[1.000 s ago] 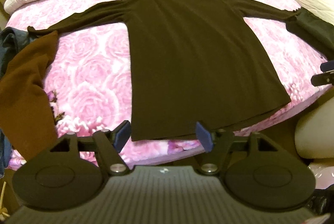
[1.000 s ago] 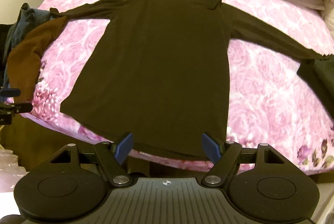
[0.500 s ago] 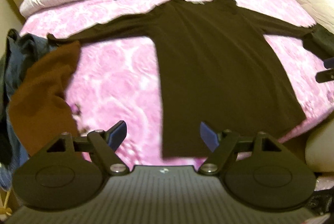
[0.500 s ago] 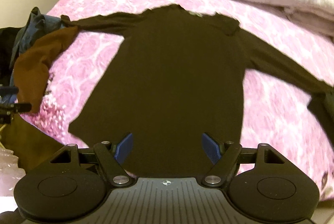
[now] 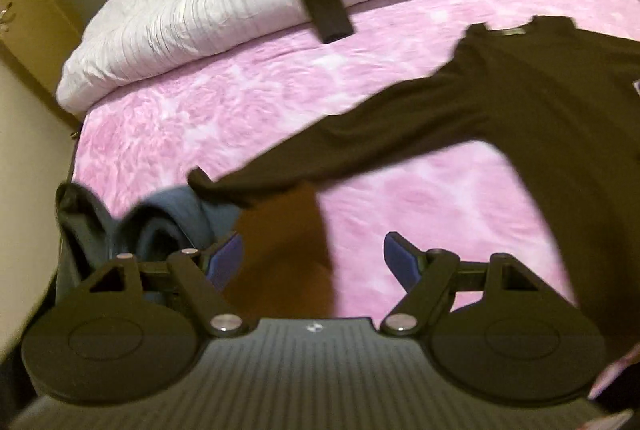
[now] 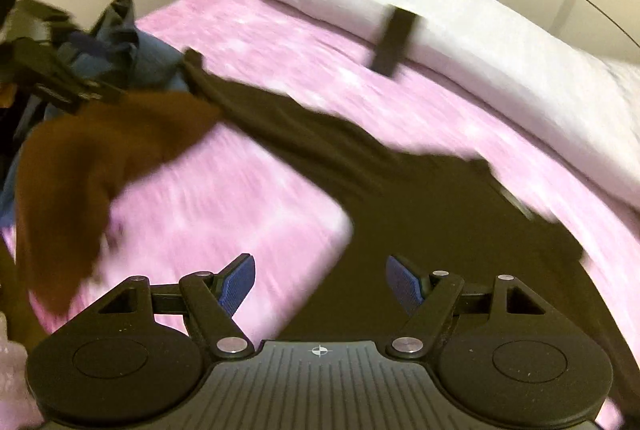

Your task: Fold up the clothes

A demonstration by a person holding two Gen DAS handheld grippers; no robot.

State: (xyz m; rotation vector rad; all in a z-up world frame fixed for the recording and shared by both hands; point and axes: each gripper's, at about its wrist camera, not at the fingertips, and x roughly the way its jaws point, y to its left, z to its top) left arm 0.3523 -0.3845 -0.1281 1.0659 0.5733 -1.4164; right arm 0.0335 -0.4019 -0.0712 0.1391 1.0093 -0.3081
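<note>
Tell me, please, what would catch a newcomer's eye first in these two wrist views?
Most striking is the dark long-sleeved top spread flat on the pink rose-patterned bedspread, one sleeve stretched toward a rust-brown garment and blue clothes piled at the bed's edge. Next, a small black rectangular object lies against the rolled white duvet at the far side. Both the left gripper and right gripper hang open and empty.
</note>
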